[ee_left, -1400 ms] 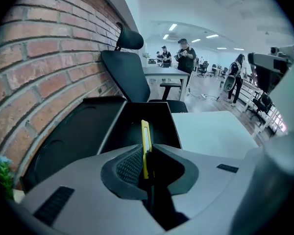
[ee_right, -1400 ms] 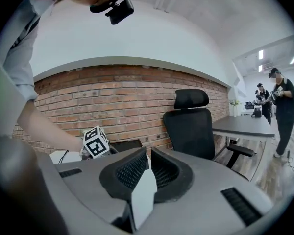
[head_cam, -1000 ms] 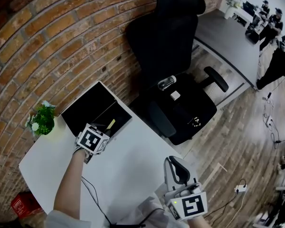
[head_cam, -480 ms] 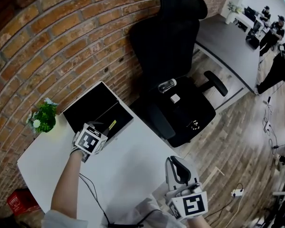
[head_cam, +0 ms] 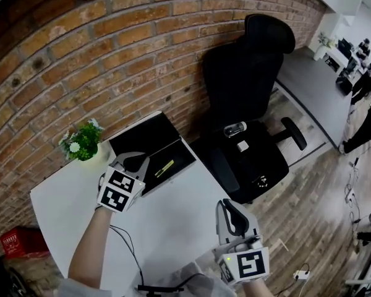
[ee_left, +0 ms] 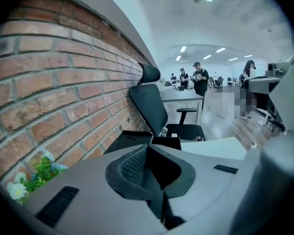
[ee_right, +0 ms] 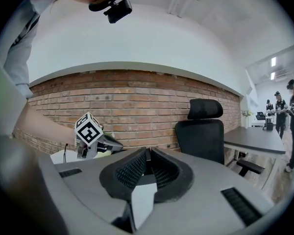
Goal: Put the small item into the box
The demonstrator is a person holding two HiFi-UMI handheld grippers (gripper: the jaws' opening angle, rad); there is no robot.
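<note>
A black box lies open on the white table by the brick wall. A small yellow item rests inside its front half. My left gripper is shut and empty, its tip over the box's left edge, just left of the item. From the left gripper view the box shows just past my left gripper. My right gripper is shut and holds nothing near the table's front right corner. In the right gripper view my right gripper points at the brick wall.
A potted plant stands left of the box by the wall. A black office chair sits right of the table with a bottle on its seat. A cable runs across the table's front. A red crate is on the floor.
The left gripper has drawn back left from over the box's front half, and the yellow item now lies apart from it. The head view has swung left. The right gripper barely moved.
</note>
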